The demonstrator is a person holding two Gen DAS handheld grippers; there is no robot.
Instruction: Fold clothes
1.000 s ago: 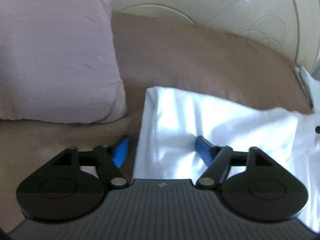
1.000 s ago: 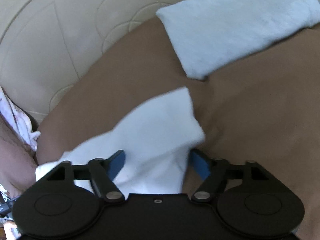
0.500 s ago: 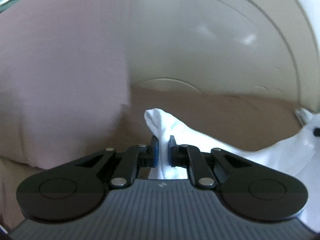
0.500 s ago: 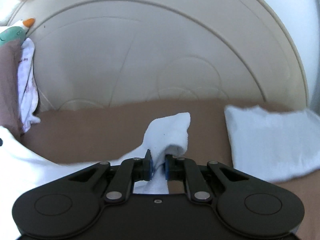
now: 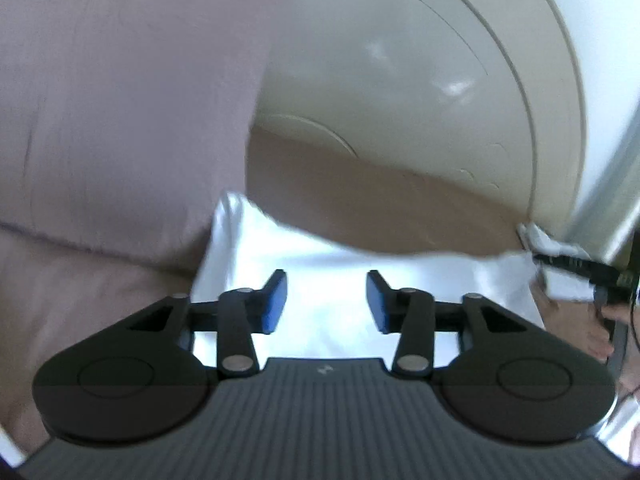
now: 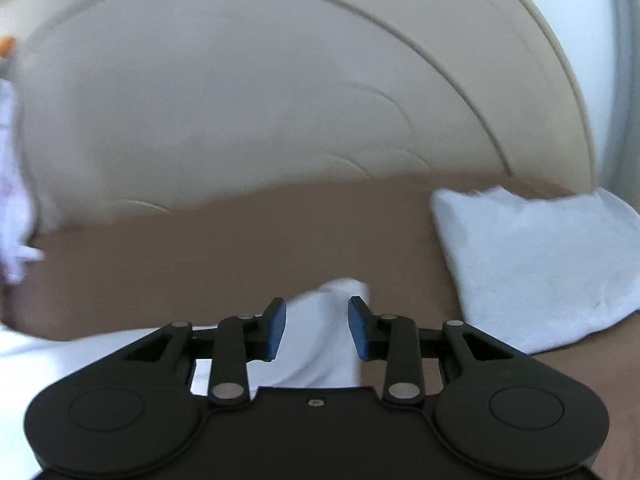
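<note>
A white garment (image 5: 328, 276) lies on the brown bedsheet (image 5: 384, 208). My left gripper (image 5: 327, 300) is open just above the garment's left edge, next to the mauve pillow. In the right wrist view, a raised corner of the same garment (image 6: 320, 336) sits between the blue pads of my right gripper (image 6: 316, 328), which is open. The pads do not press the cloth.
A mauve pillow (image 5: 120, 100) lies at the left. A cream headboard (image 6: 280, 100) stands behind the bed. A folded white cloth (image 6: 536, 264) lies on the sheet at the right. The other gripper and a hand (image 5: 600, 312) show at the right edge of the left wrist view.
Both grippers were shut on lifted garment corners half a second ago. Both have now opened, and the garment has dropped back onto the bed.
</note>
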